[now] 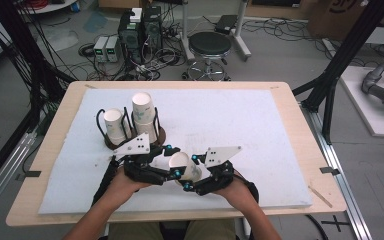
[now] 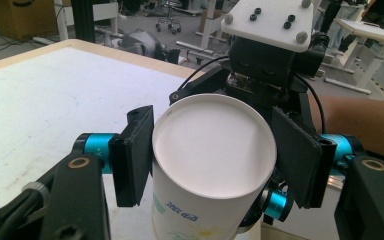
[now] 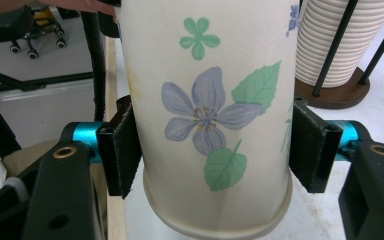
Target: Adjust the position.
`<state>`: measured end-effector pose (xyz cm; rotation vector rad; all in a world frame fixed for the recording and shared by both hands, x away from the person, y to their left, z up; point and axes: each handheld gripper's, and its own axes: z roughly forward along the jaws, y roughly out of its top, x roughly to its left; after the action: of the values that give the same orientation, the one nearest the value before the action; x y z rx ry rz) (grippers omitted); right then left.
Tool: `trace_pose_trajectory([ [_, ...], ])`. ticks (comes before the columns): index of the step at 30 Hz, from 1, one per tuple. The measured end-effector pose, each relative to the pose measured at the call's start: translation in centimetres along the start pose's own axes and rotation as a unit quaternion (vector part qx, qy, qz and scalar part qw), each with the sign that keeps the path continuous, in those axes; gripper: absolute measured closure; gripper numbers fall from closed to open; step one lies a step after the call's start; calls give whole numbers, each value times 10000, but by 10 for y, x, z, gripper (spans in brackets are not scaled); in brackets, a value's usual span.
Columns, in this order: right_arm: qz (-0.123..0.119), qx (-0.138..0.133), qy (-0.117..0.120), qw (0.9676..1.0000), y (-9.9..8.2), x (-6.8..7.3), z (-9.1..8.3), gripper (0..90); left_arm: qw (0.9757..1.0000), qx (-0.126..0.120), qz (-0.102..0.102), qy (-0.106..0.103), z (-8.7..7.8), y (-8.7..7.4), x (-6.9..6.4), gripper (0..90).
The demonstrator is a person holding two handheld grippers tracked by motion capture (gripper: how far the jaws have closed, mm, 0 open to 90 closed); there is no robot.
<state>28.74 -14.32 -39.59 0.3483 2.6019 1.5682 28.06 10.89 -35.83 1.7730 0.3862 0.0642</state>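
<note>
Paper cup (image 1: pixel 182 165) held tilted on its side, low over the near part of the wooden table (image 1: pixel 300 100) and its white foam mat (image 1: pixel 230 115). Well in front of the wire rack (image 1: pixel 135 120) with its two stacks of like cups, and apart from it.

Judged very light, thin-walled and easy to dent. Stiffest at the rolled rim (image 3: pixel 220 222) and, most likely, at the closed base; soft in the middle of the wall. Smooth printed paper, so somewhat slippery under a weak squeeze, yet crumpled by a hard one. Best taken across the wall close to either end, with only enough pressure to stop sliding, and never by one lip alone.

Left gripper (image 2: pixel 212 165) closed on the cup at the end facing its own camera, a flat white disc that looks like the base. Black pads (image 2: pixel 135 155) pressed flat against opposite sides of the wall, no gap visible.

Right gripper (image 3: pixel 215 150) likewise pinching the same cup, just above the rolled rim, beside the flower print. Pads (image 3: pixel 122 150) touching the wall on both sides, wall not visibly buckled.

Seen from the high view, left gripper (image 1: pixel 173 160) and right gripper (image 1: pixel 191 172) nearly touching, the cup bridging them. Shared hold, so any pull apart or twist likely to crease the paper.
</note>
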Motion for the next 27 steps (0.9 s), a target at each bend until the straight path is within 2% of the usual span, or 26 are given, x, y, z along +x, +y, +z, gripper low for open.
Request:
trace_pose_trajectory([
  [1,6,33,10,10000,0,0,0,327,10000,-6,7,28,0,-1,0,349],
  [3,-4,37,31,10000,0,-1,0,329,9998,37,-135,162,0,-1,2,181],
  [4,-4,54,34,10000,0,-1,0,328,9997,54,-183,151,0,-2,3,147],
  [7,8,132,18,9999,-1,-2,-1,328,9996,144,-111,230,-2,-3,3,148],
  [10,-16,292,-32,9996,-2,-4,-2,328,9997,230,-58,117,-3,-3,2,148],
  [15,-227,580,-60,9980,0,-5,-4,328,9994,333,-2,18,-4,-4,2,148],
  [23,-576,1112,-13,9921,13,-6,-5,328,9982,574,128,-127,-3,-5,1,149],
  [27,-694,1276,18,9894,18,-6,-5,328,9976,656,156,-156,-4,-5,1,149],
])
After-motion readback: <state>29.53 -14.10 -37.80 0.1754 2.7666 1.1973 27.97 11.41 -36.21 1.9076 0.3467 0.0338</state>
